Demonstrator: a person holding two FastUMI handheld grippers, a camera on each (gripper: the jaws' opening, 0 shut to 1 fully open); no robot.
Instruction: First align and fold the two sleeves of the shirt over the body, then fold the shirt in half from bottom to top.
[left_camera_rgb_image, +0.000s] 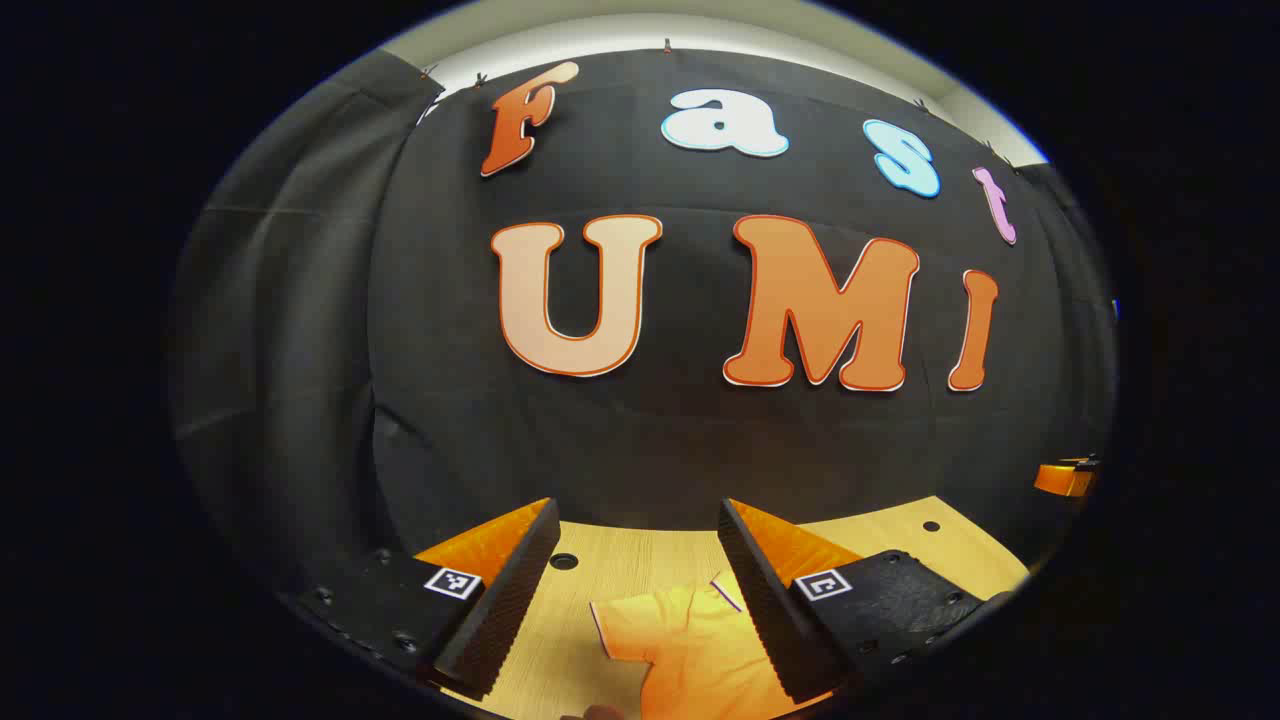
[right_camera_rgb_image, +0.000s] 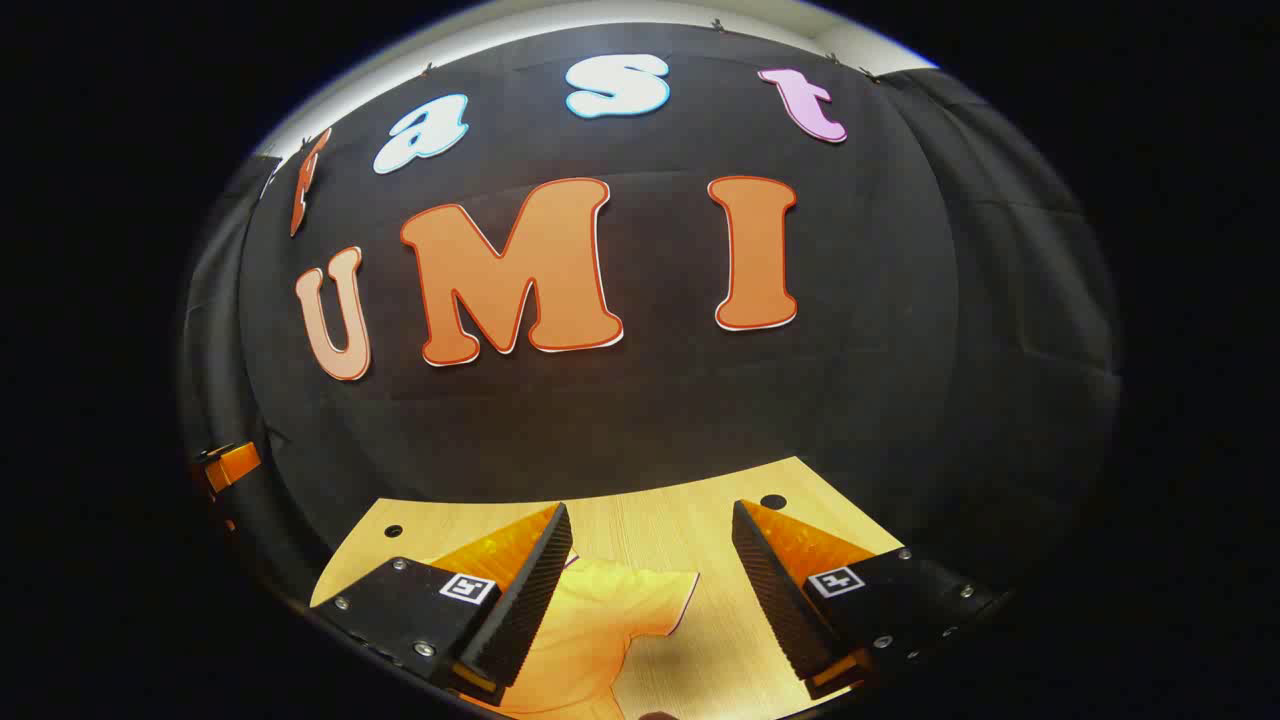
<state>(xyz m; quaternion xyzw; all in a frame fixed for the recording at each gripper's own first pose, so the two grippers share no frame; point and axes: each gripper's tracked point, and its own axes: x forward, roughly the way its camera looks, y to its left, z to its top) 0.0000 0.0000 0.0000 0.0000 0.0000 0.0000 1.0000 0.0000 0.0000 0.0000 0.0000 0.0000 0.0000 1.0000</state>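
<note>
On the tabletop (left_camera_rgb_image: 620, 560), the shirt (left_camera_rgb_image: 690, 650) lies flat and unfolded, body running toward the near edge, collar end away from the cameras toward the booth wall. No fold made yet by the look of it, so my read is we're at the sleeve step.

Left gripper (left_camera_rgb_image: 640, 585): fingers wide apart, nothing between them, raised above the cloth and looking mostly forward at the wall. The shirt's left sleeve (left_camera_rgb_image: 625, 625) sits below, just inside the gap, nearer the right-hand finger in that view.

Right gripper (right_camera_rgb_image: 650, 580): fingers also spread wide, holding nothing, same raised forward-looking pose. The right sleeve (right_camera_rgb_image: 665, 595) pokes out sideways between its fingers, closer to the left-hand finger; the shirt (right_camera_rgb_image: 590, 640) body runs under that finger.

Key relation: each sleeve lies below and slightly inboard of its own gripper, sleeve axis across the tabletop, roughly perpendicular to the body. Each hand is nearer its own side's sleeve. Next move likely needs a tilt down and descent onto the sleeve cuffs.

Height above cloth: can't tell precisely.
</note>
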